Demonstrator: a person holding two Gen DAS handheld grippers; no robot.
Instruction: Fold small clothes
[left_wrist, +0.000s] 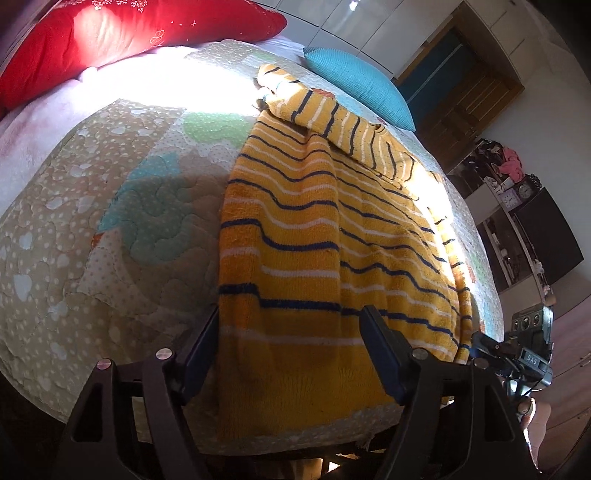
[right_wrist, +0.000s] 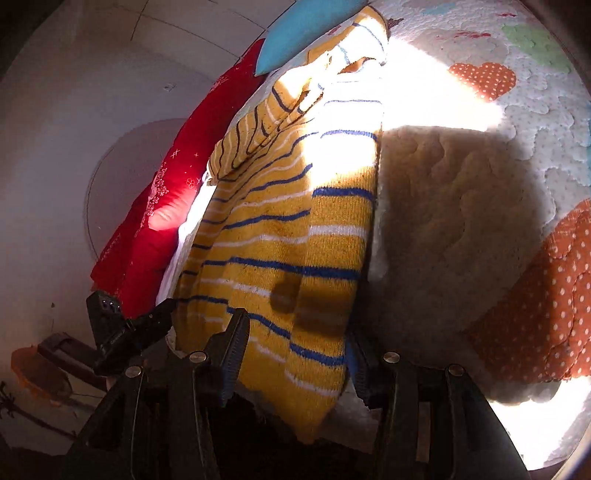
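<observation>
— Sweater (left_wrist: 332, 236), yellow with blue and white stripes, is lying flat on the quilt (left_wrist: 110, 206) that is covering the bed. Where is it sitting for you?

— Same sweater (right_wrist: 295, 236), running away from my camera toward the pillows. Its near hem is reaching the edge of the bed, and one side panel is lying folded over the body. A sleeve is lying across the far end.

— How is the left gripper (left_wrist: 291, 354) standing?

— Its fingers are spread wide apart, one on each side of the folded panel near the hem. The cloth is lying between them, but I cannot tell whether the fingers are touching it. Nothing is being pinched.

— And the right gripper (right_wrist: 295, 358)?

— Also wide apart, straddling the near corner of the sweater. The corner is hanging slightly over the bed edge between the fingers.

— What is lying beyond the sweater?

— A blue pillow (left_wrist: 362, 85) is sitting just beside the far sleeve, and a red pillow (left_wrist: 122, 37) is lying along the head of the bed. Sunlight is washing out part of the quilt (right_wrist: 461, 221) and the sweater's upper half.

— Are the grippers seeing each other?

— Yes, each one is showing at the edge of the other's view, near the hem.
</observation>
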